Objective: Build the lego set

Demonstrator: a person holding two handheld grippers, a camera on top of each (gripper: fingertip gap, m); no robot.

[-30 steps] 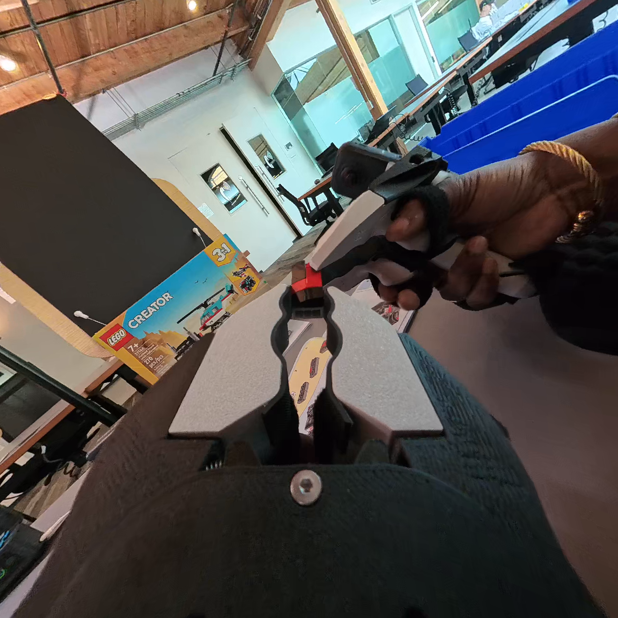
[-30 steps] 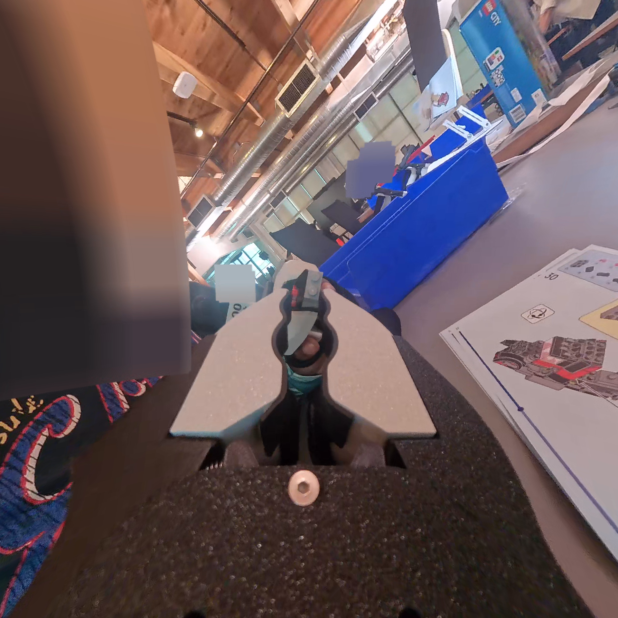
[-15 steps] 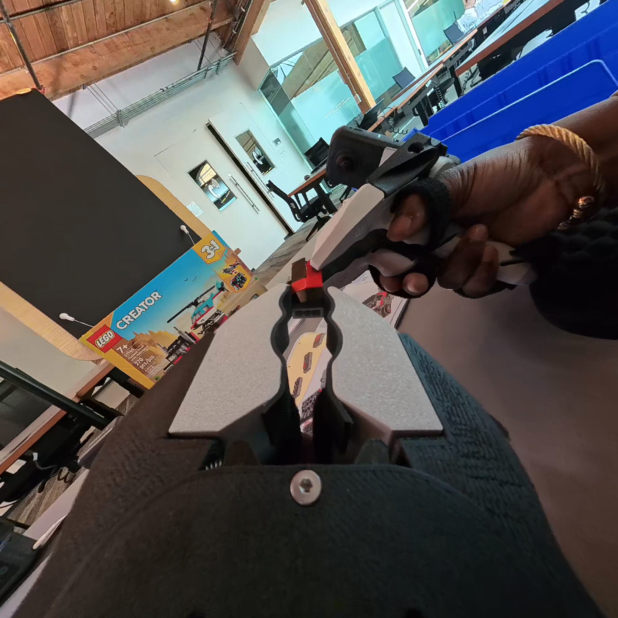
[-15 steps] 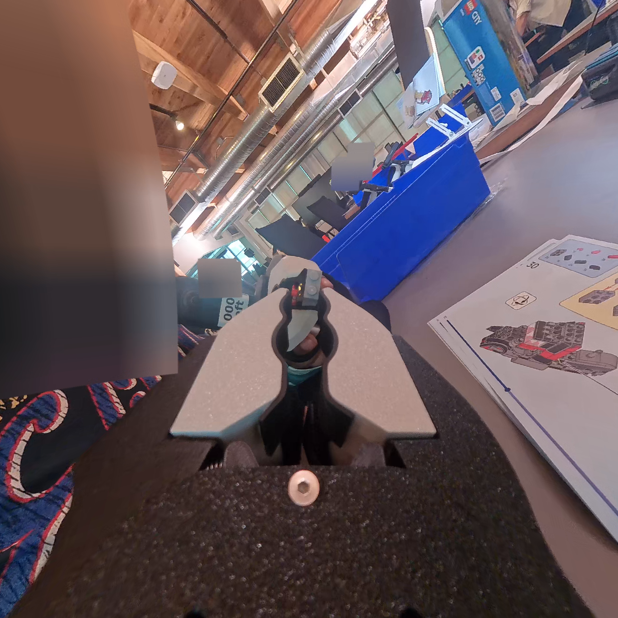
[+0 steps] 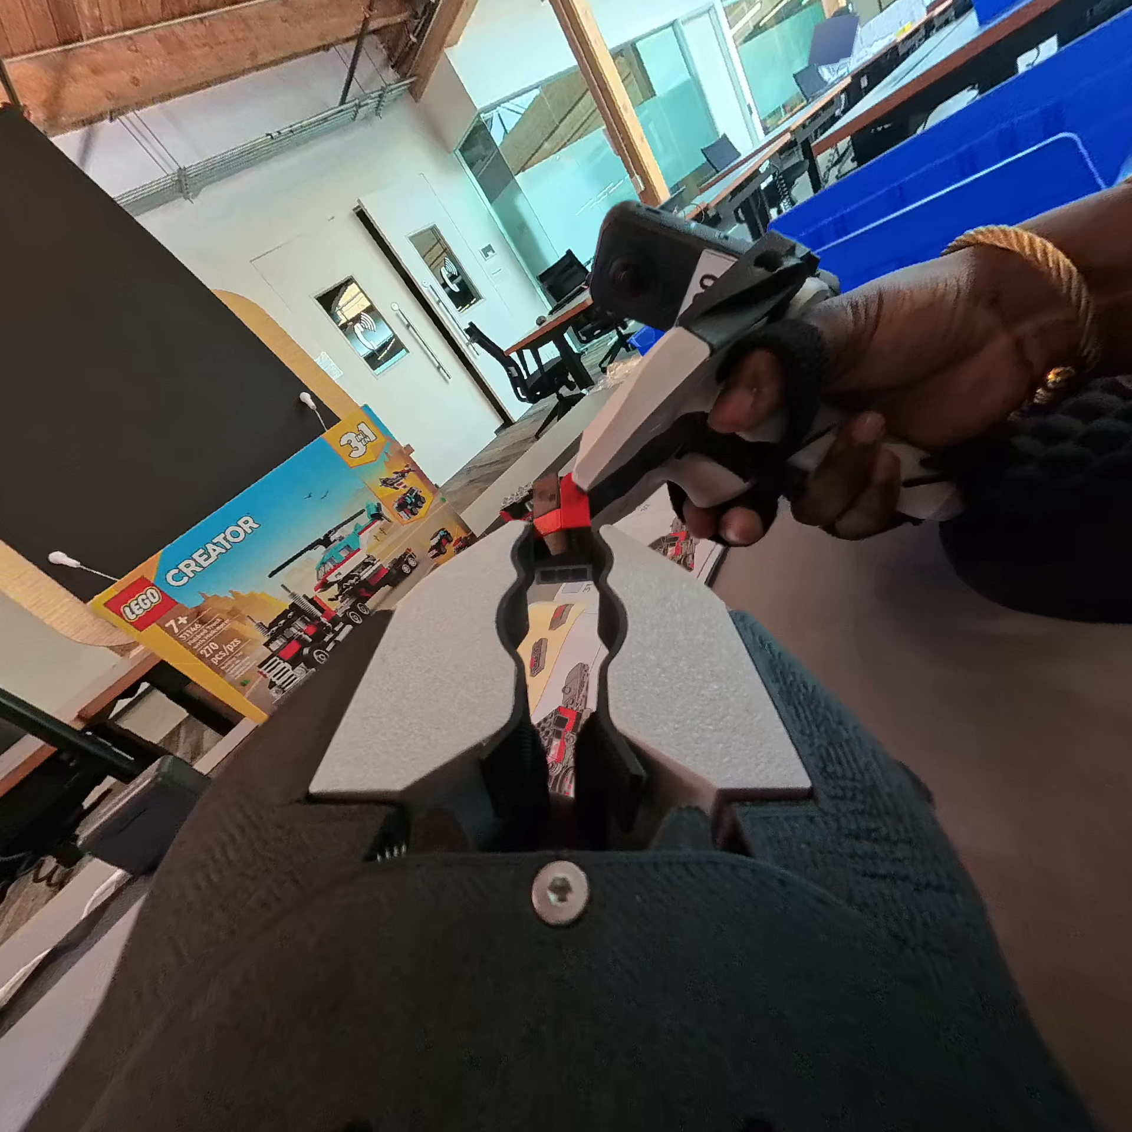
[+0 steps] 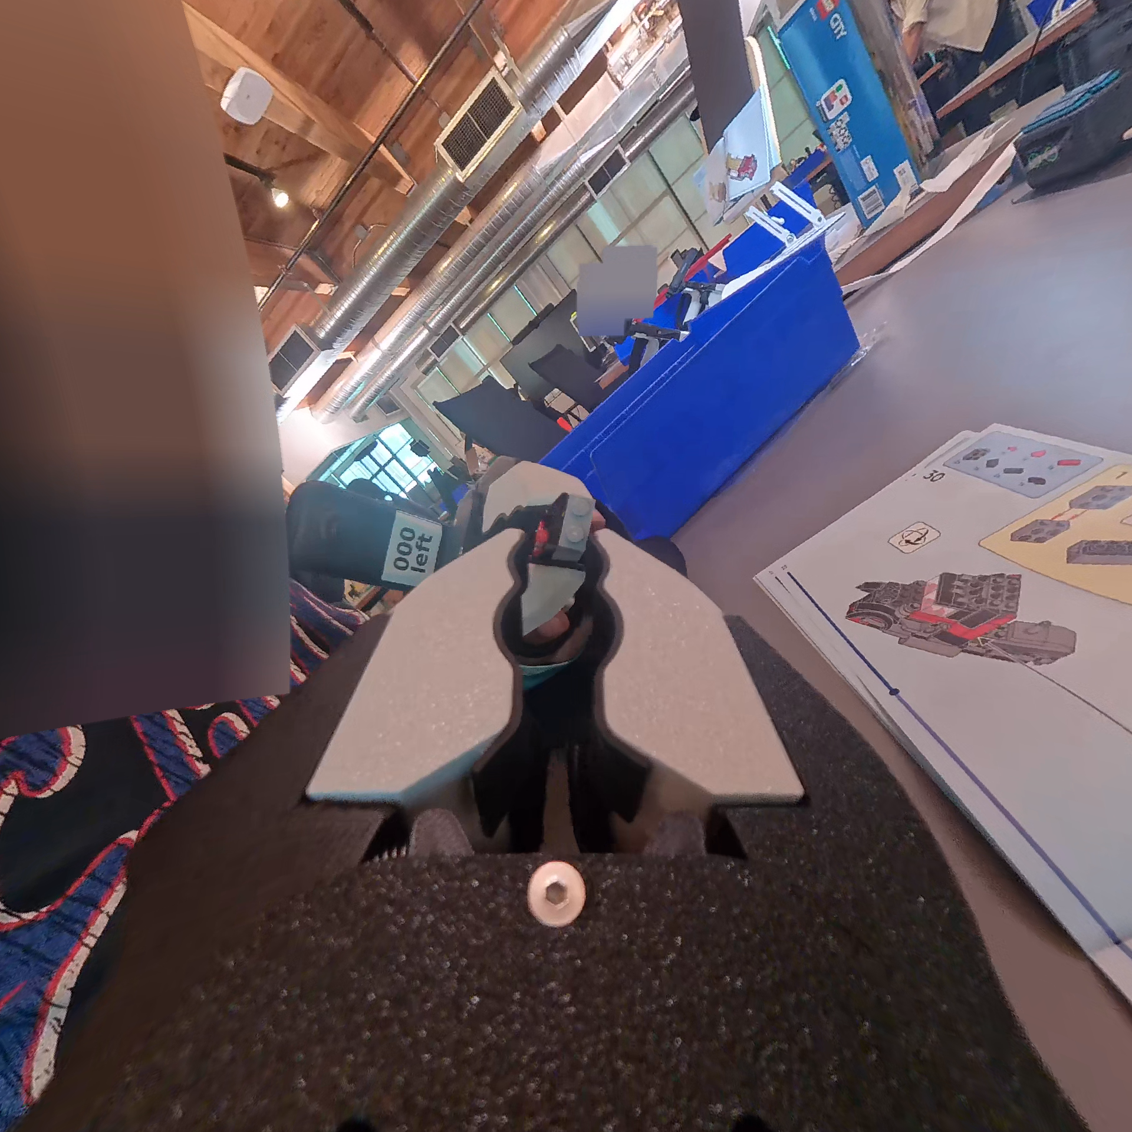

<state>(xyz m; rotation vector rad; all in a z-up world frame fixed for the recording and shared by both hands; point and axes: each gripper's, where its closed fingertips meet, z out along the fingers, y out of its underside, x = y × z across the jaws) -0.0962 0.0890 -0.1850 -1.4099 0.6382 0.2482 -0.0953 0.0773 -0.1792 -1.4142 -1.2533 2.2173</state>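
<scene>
my left tool (image 5: 558, 539) is clamped on a small brick cluster (image 5: 554, 554), and my right tool (image 6: 560, 539) grips a grey plate (image 6: 573, 536) with red brick (image 5: 563, 517) against it, above the tabletop (image 6: 980, 343). i should line the studs up square, press straight, then check the instruction booklet (image 6: 980, 612).

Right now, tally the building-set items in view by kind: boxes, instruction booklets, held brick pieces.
Set boxes: 2 (yellow-edged box, blue box)
Instruction booklets: 1 (open booklet)
Held brick pieces: 2 (red piece, grey piece)
Total: 5
</scene>
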